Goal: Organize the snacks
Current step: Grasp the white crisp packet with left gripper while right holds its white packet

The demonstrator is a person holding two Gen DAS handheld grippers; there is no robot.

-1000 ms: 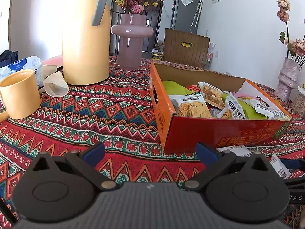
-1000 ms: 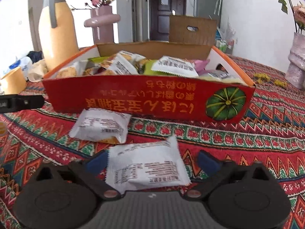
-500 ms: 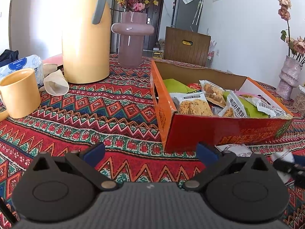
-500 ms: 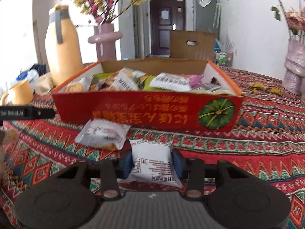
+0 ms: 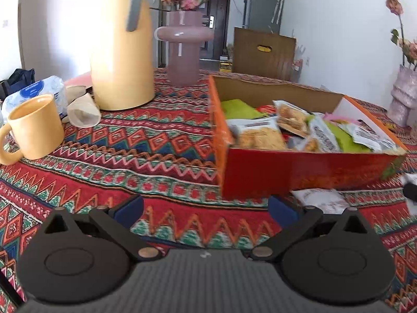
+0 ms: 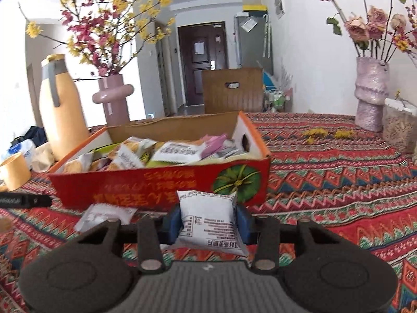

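- Evidently the red cardboard box (image 6: 161, 182), across the middle of the right wrist frame, serves as the collecting bin: it is heaped with wrapped snacks and open on top, so a packet can go in from above.
- Low in the centre of that frame, the right gripper (image 6: 208, 221) pinches a white snack packet (image 6: 208, 219) by its sides, the blue pads pressed in on the wrapper, apparently clear of the tablecloth (image 6: 338, 177).
- Another white packet (image 6: 104, 215) lies on the cloth, lower left of the box front, apparently next to collect.
- Across the bottom of the left wrist frame, the left gripper (image 5: 206, 208) has its fingers spread wide, holding nothing.
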